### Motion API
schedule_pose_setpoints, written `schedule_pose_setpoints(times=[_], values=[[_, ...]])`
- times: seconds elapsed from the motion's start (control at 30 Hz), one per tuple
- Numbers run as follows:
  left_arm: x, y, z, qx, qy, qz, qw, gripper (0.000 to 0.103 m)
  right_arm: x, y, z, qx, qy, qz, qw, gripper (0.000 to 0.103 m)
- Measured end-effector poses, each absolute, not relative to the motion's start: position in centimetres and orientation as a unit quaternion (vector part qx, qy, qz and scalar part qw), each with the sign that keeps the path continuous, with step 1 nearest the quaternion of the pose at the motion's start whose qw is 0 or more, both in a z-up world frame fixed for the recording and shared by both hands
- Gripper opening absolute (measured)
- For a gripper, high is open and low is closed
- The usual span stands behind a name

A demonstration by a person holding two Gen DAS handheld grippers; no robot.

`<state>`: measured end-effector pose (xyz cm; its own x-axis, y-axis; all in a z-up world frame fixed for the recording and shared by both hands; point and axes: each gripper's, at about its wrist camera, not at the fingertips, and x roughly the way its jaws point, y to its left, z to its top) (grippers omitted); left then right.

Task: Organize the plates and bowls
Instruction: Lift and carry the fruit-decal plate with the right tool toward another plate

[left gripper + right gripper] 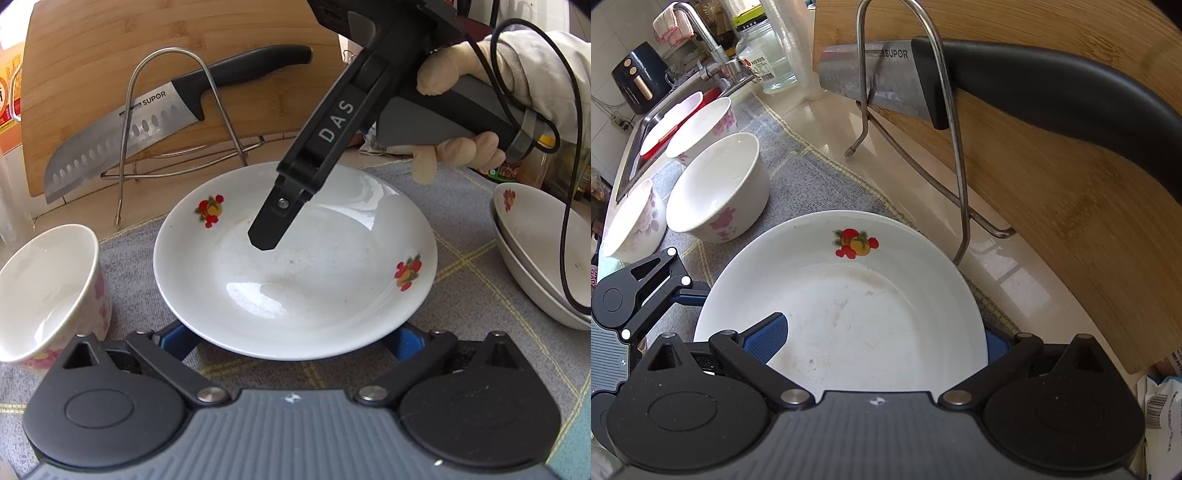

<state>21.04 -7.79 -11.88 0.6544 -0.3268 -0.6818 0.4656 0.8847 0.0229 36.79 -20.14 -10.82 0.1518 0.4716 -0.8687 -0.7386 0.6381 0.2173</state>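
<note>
A white plate with fruit prints [295, 280] lies on the grey mat. My left gripper [291, 343] is open, its blue pads spread wide under the plate's near rim. My right gripper [882, 343] is open around the same plate [849, 306]: one blue pad [768, 338] lies over the inside, the other is outside the rim. In the left wrist view one right gripper finger [273, 225] reaches down over the plate's middle. Two stacked fruit-print plates [535, 266] sit at the right. Three white flowered bowls [720, 188] stand to the left.
A bamboo cutting board [166, 74] leans in a wire rack [173, 110] behind the plate, with a black-handled knife [147, 125] across it. A sink with a tap [701, 40], a glass jar [768, 59] and an air fryer [637, 77] are at the far left.
</note>
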Motion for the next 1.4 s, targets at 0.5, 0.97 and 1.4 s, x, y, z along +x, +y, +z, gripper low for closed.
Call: schedule_pose_setpoints(times=[0.5, 0.97, 1.4], values=[[19.3, -6.9, -11.0, 0.097, 0.364, -0.221, 0.900, 0.101, 34.5, -19.7, -10.1, -0.128, 0.513, 0.413, 0.741, 0.103], [16.2, -6.1, -9.1, 0.102, 0.367, -0.228, 0.896, 0.101, 30.7, -19.0, -8.3, -0.130, 0.506, 0.417, 0.744, 0.103], [13.7, -6.2, -7.8, 0.113, 0.367, -0.246, 0.890, 0.101, 27.4, -19.7, -7.2, -0.122, 0.504, 0.411, 0.750, 0.103]])
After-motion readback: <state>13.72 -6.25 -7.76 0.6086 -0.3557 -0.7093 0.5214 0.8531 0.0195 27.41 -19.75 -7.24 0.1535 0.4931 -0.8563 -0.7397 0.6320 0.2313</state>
